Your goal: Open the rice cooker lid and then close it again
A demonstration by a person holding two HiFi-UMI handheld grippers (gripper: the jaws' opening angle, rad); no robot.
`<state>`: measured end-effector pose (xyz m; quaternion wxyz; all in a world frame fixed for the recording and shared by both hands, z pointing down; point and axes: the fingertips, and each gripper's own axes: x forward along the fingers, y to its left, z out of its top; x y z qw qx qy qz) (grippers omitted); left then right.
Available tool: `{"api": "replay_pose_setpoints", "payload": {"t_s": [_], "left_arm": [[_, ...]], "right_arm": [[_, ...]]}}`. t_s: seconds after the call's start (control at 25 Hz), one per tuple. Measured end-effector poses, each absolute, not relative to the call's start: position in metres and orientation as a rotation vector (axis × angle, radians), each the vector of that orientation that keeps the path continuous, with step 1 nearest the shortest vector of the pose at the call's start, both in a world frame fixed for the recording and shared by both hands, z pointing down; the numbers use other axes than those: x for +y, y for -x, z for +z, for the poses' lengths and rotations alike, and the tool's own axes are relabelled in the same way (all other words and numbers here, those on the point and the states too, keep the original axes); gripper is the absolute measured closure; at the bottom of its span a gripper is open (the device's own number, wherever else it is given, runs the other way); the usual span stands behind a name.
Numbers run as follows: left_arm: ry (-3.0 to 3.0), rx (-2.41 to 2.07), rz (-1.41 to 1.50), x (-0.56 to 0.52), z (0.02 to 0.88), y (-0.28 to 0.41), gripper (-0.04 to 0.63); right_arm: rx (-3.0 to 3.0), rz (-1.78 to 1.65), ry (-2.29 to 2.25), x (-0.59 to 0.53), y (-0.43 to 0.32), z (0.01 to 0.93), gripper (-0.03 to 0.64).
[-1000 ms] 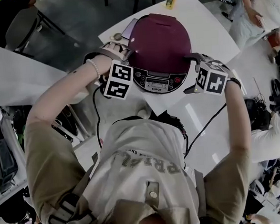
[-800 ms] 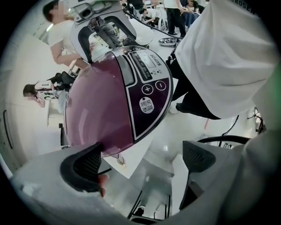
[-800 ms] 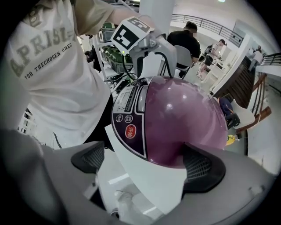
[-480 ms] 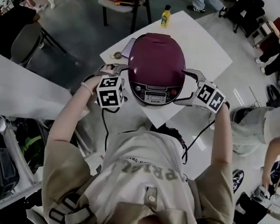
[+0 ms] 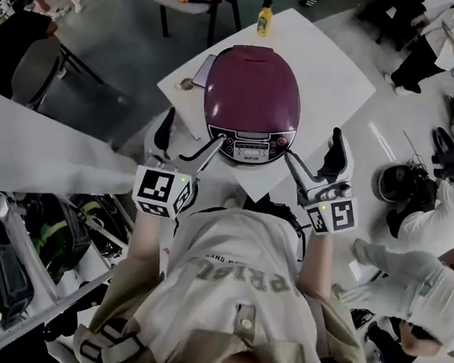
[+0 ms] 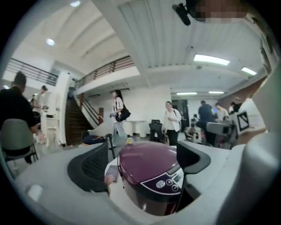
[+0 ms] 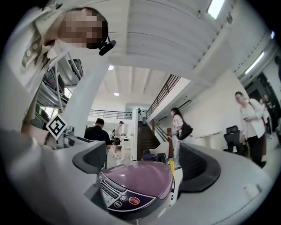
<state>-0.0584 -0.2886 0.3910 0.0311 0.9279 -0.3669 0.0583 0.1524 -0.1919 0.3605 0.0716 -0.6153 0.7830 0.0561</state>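
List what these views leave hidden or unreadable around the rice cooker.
- Control panel print: too small in the head view, blurred in both gripper views.
- Hinge of the rice cooker: on its far side, hidden in every view.
- Flat thing beside it: mostly covered by the cooker in the head view.
- Bottle label: too small in the head view.

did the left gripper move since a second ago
Yes. In the head view the left gripper has drawn back from beside the rice cooker toward the person, clear of its side; its jaws are closing on nothing.
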Motion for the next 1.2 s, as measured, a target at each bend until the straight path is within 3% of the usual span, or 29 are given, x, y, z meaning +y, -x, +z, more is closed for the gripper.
{"api": "replay_pose_setpoints", "payload": {"t_s": [0.08,0.16,0.2,0.28,0.44,0.48,1.2], "left_arm": [[-2.736,-1.349,0.056,-0.283,0.38,0.072,0.098],[-2.657,-1.501,-0.049,-0.269,0.367,0.084,0.221],[-2.651,-1.539,-0.085,-0.26,0.361,0.086,0.259],[-2.679,-1.565,-0.126,-0.243,0.348,0.089,0.404],[-2.7,-1.611,-0.186,-0.225,0.341,0.095,0.581],[-2.711,-1.627,-0.183,-0.223,0.341,0.095,0.583],[-2.791,-1.646,-0.06,-0.213,0.35,0.09,0.583]], "right_arm": [[2.223,0.207,1.958,-0.175,-0.151,0.355,0.164],[2.109,0.22,2.024,-0.158,-0.151,0.35,0.294],[2.077,0.229,2.048,-0.15,-0.149,0.348,0.328],[2.039,0.269,2.106,-0.137,-0.146,0.348,0.427],[1.949,0.309,2.228,-0.12,-0.147,0.349,0.58],[1.94,0.305,2.244,-0.118,-0.147,0.35,0.615],[2.052,0.419,2.359,-0.12,-0.129,0.357,0.617]]}}
